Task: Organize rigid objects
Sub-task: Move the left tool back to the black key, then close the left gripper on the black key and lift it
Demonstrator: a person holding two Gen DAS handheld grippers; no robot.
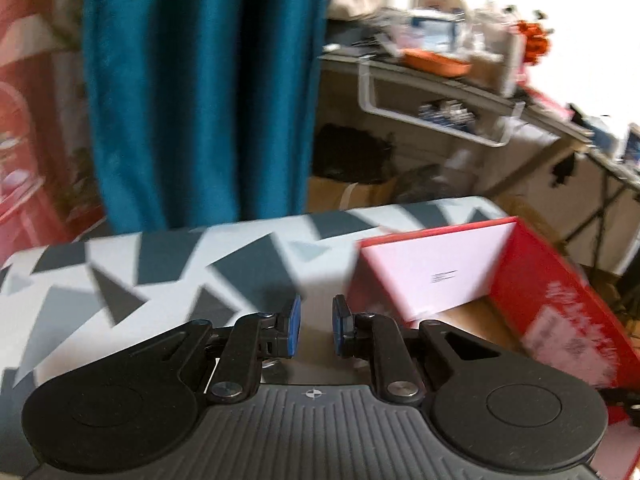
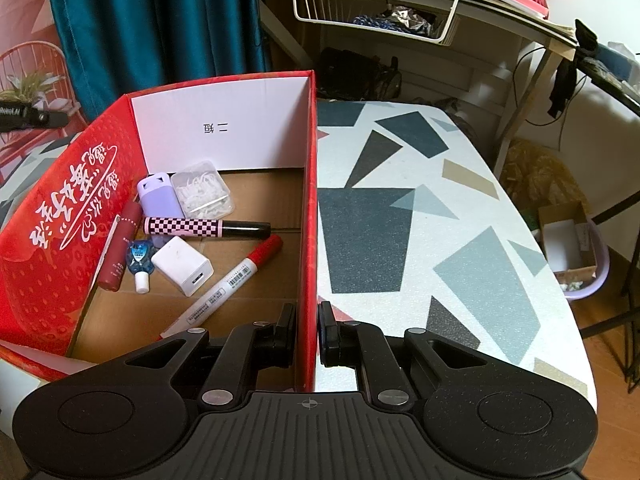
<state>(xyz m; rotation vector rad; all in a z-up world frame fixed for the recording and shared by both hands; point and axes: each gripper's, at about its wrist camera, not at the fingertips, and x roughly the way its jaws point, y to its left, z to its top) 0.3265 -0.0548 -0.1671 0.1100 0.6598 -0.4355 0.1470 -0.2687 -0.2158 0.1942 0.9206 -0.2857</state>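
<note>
A red cardboard box point(image 2: 308, 184) with a white inner wall stands open on the patterned table point(image 2: 420, 208). Inside lie a red-capped white marker point(image 2: 224, 288), a checkered pen point(image 2: 200, 227), a white charger block point(image 2: 182, 266), a lilac case point(image 2: 158, 196), a clear box of floss picks point(image 2: 202, 190), a dark red tube point(image 2: 120, 248) and a small blue bottle point(image 2: 140, 260). My right gripper point(image 2: 307, 320) is shut on the box's right wall near its front corner. In the blurred left wrist view, my left gripper point(image 1: 317, 320) is shut and holds nothing; it hangs over the table left of the box point(image 1: 440, 272).
A teal curtain point(image 1: 200, 92) hangs behind the table. Beyond stands a cluttered desk point(image 2: 500, 12) with a white wire basket point(image 2: 372, 20) under it. On the floor at the right sits a lilac bin point(image 2: 576, 248) with a small carton.
</note>
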